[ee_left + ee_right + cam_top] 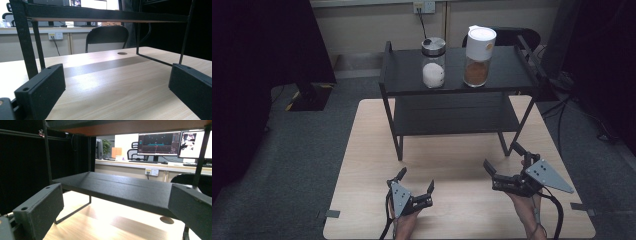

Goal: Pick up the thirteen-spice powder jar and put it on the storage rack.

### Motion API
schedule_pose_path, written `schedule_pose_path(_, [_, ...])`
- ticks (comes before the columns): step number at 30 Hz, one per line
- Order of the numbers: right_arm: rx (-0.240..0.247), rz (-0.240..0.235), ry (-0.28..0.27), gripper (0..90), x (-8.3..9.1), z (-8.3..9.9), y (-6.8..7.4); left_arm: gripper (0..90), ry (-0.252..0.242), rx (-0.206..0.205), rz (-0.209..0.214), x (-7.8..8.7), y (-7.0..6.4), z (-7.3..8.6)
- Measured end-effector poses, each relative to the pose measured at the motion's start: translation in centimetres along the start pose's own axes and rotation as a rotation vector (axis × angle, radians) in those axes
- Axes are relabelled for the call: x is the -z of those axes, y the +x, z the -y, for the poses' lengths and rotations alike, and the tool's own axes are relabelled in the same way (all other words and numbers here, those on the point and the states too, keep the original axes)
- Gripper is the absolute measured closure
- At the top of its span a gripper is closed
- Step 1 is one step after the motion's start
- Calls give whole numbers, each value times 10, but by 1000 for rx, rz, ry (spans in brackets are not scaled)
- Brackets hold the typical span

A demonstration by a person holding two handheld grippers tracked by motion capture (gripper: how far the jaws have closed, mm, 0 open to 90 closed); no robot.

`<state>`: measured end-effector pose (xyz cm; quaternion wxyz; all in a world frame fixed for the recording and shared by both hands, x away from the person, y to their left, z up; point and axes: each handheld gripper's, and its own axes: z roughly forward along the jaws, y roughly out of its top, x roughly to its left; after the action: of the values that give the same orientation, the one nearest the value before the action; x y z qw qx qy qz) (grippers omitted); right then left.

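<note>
Pale wooden bench (362, 165) at the middle of the high view, on grey carpet. Black two-level shelf rack (507, 75) standing on the far half of the bench, thin metal legs down to the wood. On the rack's top level, side by side but apart: a tall jar with a white lid (478, 56), brown powder in its lower part, toward the right; a shorter glass jar with a dark metal lid (433, 62), white contents, toward the left. Both upright.

Nearer the bench's front edge, well short of both jars: right tool (501, 160), held in a hand, jaws spread wide, nothing between them, just in front of the rack's right front leg, a grey three-cornered plate on top. Left tool (415, 181), also held in a hand, jaws wide apart and empty, low over bare wood, in front of the rack's left half.

From the right gripper view, the rack's lower level close ahead between the two black jaws. From the left gripper view, bare bench between the jaws, rack legs beyond.
</note>
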<state>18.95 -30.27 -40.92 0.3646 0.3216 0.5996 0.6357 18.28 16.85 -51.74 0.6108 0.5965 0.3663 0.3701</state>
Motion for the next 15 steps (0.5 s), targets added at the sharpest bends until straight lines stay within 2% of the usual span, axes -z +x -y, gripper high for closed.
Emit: schedule_pose_path(15, [-14, 26, 23, 0, 13, 31, 2, 2, 0, 0, 0, 0, 0, 0])
